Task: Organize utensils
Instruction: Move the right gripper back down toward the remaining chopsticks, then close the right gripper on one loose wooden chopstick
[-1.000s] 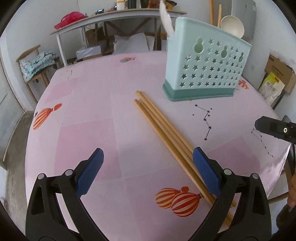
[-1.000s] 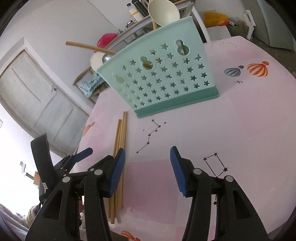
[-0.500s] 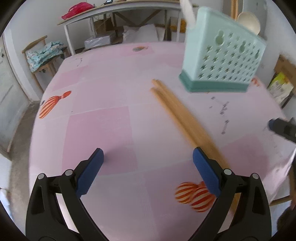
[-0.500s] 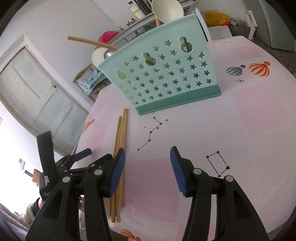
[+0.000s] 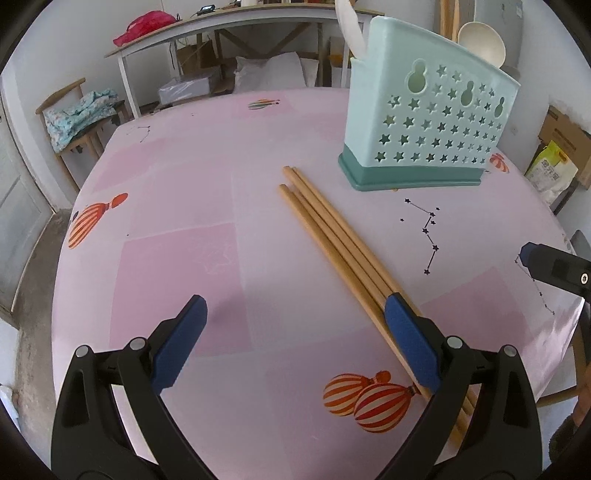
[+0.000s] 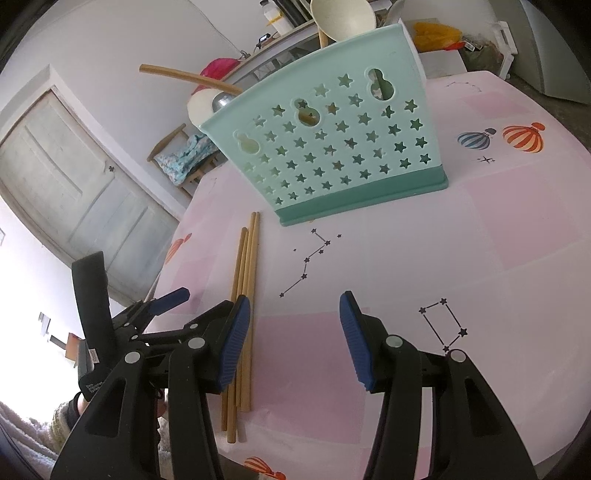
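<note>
Chopsticks (image 5: 334, 242): a bundle of wooden sticks lying flat and loose on the pink surface (image 5: 177, 229), just short of the mint utensil holder (image 5: 424, 129).
Long axis: far ends point toward the holder's left corner; near ends run back under the left tongs' right finger.
Direction from left tongs (image 5: 295, 336): the sticks lie to the right of the gap's middle, crossing beneath the right pad; a small shift right would centre them.
Direction from right tongs (image 6: 291, 339): the sticks (image 6: 245, 295) sit at its left pad, outside the gap.
Nearer hand: the left, by my reading.
Left tongs state: spread wide, pinching nothing.
Right tongs state: spread, pinching nothing.
Holder: upright, already carrying ladles (image 6: 341, 14) and spoons.
</note>
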`<action>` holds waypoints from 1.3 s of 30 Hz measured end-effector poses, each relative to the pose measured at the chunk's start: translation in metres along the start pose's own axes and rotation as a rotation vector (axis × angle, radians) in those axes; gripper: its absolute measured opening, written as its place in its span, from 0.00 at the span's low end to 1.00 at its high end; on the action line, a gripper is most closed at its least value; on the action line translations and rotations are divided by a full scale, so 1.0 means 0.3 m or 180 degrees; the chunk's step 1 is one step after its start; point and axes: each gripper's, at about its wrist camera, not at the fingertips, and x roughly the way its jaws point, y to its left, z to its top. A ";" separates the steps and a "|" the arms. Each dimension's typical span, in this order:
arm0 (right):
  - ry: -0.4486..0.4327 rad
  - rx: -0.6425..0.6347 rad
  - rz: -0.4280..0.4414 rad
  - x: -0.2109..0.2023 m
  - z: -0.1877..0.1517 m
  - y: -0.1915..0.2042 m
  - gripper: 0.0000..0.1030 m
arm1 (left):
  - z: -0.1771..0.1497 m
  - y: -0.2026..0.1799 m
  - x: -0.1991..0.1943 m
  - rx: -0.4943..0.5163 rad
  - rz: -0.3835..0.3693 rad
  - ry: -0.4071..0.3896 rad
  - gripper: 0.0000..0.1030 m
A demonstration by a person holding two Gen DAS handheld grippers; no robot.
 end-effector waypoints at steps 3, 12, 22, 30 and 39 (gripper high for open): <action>0.0013 -0.0007 0.0003 0.003 0.001 0.002 0.48 | -0.004 0.017 0.010 -0.0023 0.0094 0.0076 0.90; 0.0117 -0.0158 0.0064 0.040 -0.010 0.042 0.44 | -0.007 0.064 -0.001 -0.0100 0.0211 0.0089 0.90; 0.0528 -0.0433 0.0109 0.176 -0.045 0.117 0.17 | -0.004 0.079 0.010 -0.0122 0.0231 0.0086 0.90; 0.0600 -0.0558 0.0050 0.211 -0.056 0.150 0.10 | -0.004 0.083 0.015 -0.0135 0.0229 0.0082 0.90; 0.0555 -0.0499 -0.0061 0.195 -0.039 0.120 0.07 | -0.003 0.082 0.015 -0.0136 0.0231 0.0081 0.90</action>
